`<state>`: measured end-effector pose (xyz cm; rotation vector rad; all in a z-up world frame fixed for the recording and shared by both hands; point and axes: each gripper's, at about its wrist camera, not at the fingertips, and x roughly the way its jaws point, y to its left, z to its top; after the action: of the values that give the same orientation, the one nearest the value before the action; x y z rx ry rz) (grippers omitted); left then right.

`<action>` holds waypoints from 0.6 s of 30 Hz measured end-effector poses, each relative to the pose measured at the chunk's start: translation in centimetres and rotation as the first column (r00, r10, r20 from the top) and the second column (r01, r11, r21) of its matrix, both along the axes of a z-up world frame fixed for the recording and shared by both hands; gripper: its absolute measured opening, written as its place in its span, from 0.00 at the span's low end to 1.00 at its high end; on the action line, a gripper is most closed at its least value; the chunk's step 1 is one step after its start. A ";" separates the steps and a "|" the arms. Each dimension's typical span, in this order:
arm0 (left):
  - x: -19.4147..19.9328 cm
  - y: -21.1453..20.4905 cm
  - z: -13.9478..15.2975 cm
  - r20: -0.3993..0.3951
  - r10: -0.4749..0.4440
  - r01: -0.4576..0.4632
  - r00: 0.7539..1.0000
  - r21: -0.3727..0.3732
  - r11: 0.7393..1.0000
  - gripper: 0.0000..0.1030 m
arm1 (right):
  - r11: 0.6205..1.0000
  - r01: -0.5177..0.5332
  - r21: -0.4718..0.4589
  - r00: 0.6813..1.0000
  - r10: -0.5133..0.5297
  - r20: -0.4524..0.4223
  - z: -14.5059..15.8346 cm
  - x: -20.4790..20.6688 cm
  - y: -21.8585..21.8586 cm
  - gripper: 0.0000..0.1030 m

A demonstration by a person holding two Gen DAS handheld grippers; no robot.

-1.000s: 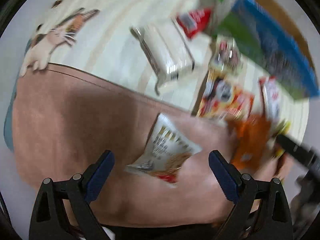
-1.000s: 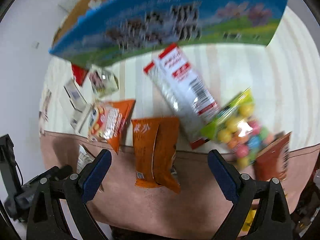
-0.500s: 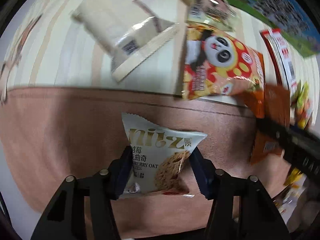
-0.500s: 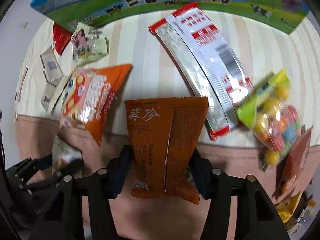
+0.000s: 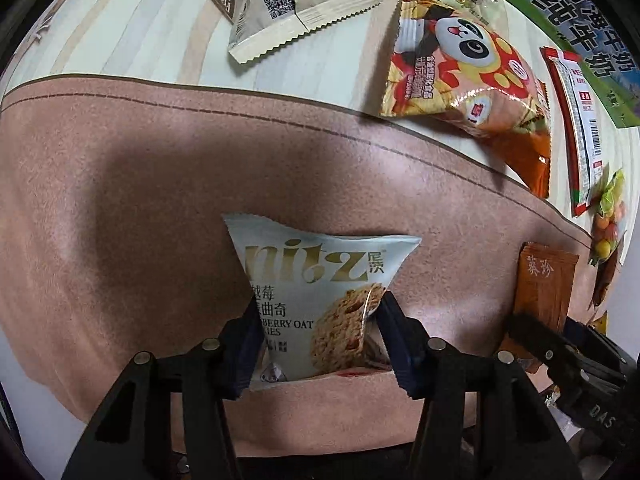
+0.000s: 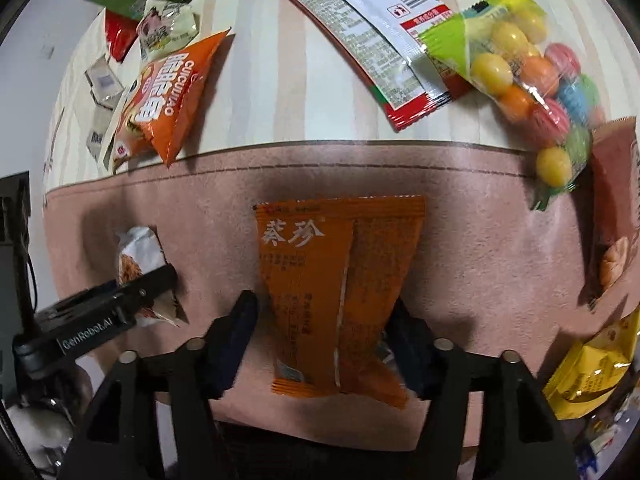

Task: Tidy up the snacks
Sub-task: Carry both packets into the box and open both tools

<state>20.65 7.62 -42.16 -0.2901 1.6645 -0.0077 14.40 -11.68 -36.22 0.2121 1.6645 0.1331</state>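
Observation:
My left gripper (image 5: 316,332) is shut on a pale blue oat cookie packet (image 5: 320,276) over the pink mat (image 5: 160,184). My right gripper (image 6: 324,336) is shut on an orange snack packet (image 6: 336,280) over the same mat (image 6: 480,240). In the left wrist view the orange packet (image 5: 544,284) and the right gripper show at the right edge. In the right wrist view the cookie packet (image 6: 138,256) and the left gripper show at the left.
On the striped table beyond the mat lie a panda chip bag (image 5: 464,80), beige wrapped bars (image 5: 280,8), a long red-and-white packet (image 6: 368,36), a bag of coloured balls (image 6: 528,80), a brown packet (image 6: 612,208), a yellow packet (image 6: 592,372) and a milk carton box (image 5: 580,20).
Both grippers went from open to shut, the left on the cookie packet, the right on the orange packet. Both have drawn in closer over the mat.

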 end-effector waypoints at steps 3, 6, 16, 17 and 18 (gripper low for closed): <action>0.5 -0.8 -0.3 0.006 0.006 -0.006 1.000 0.015 1.000 0.51 | 0.999 -0.008 -0.035 1.000 0.008 0.016 -0.4 -0.6 0.9 0.71; 0.7 -1.9 -0.1 0.029 -0.002 0.000 1.000 0.050 0.999 0.45 | 0.994 -0.025 -0.103 0.999 0.030 0.044 -1.0 -1.8 2.1 0.57; -1.6 -4.6 5.2 0.088 -0.029 0.032 0.996 -0.029 0.999 0.43 | 0.999 0.026 0.037 0.995 -0.030 0.093 2.9 -4.2 0.8 0.47; -1.4 -4.8 6.5 0.110 -0.034 0.039 0.993 -0.043 0.998 0.43 | 0.998 0.025 0.057 0.993 -0.032 0.115 4.2 -4.1 0.7 0.47; -1.1 -5.1 7.6 0.131 -0.034 0.041 0.991 -0.057 0.997 0.43 | 0.997 0.026 0.071 0.990 -0.035 0.134 5.3 -4.0 0.5 0.47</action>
<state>19.52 2.56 -34.53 -0.2976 1.5417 -0.1029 10.41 -11.14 -30.91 0.2745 1.5222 0.1782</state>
